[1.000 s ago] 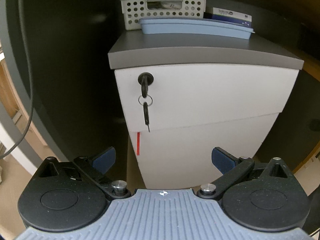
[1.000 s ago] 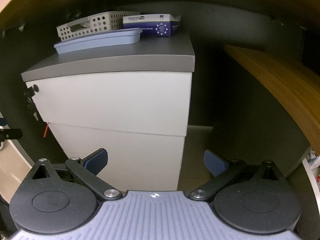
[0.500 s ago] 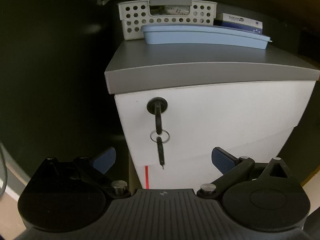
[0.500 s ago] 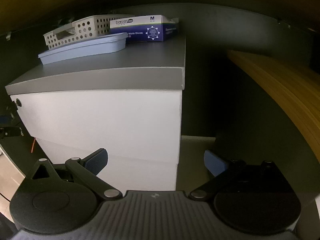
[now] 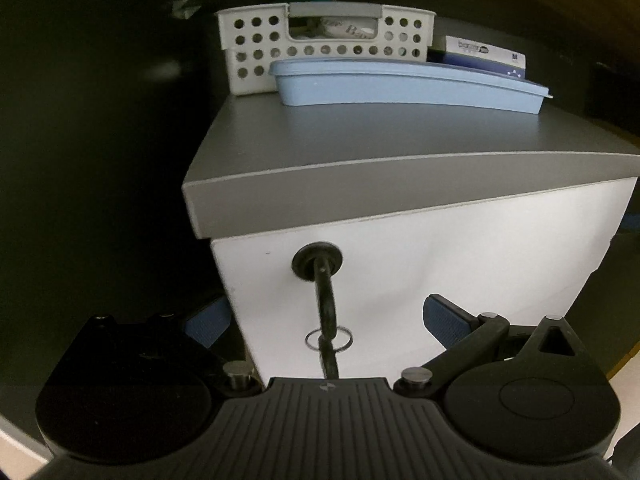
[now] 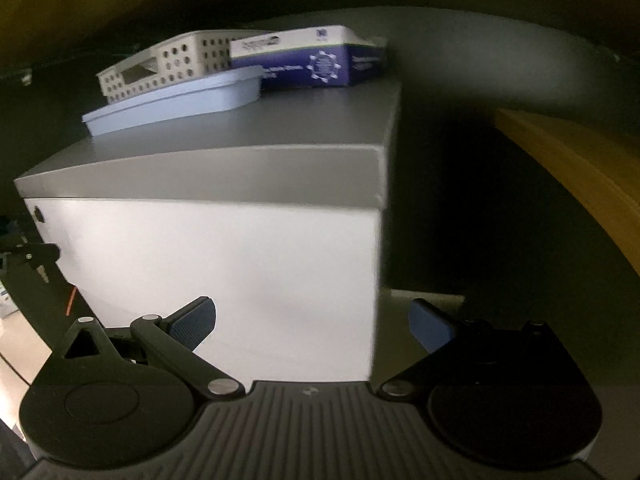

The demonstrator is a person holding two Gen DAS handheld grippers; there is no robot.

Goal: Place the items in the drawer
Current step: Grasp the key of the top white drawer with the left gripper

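Drawer unit: white fronts, grey top, top drawer fully shut, a dark key in the lock at its upper left corner with a ring and second key hanging below. On the top, at the back: white perforated basket, shallow light-blue tray just in front of it, and a blue-and-white glove box lying flat beside the basket.

A matt grey top capped the smooth white drawer front; on that top stood a perforated white plastic basket, a pale-blue plastic tray and a printed cardboard box. Wood-grain panel beside the cabinet.
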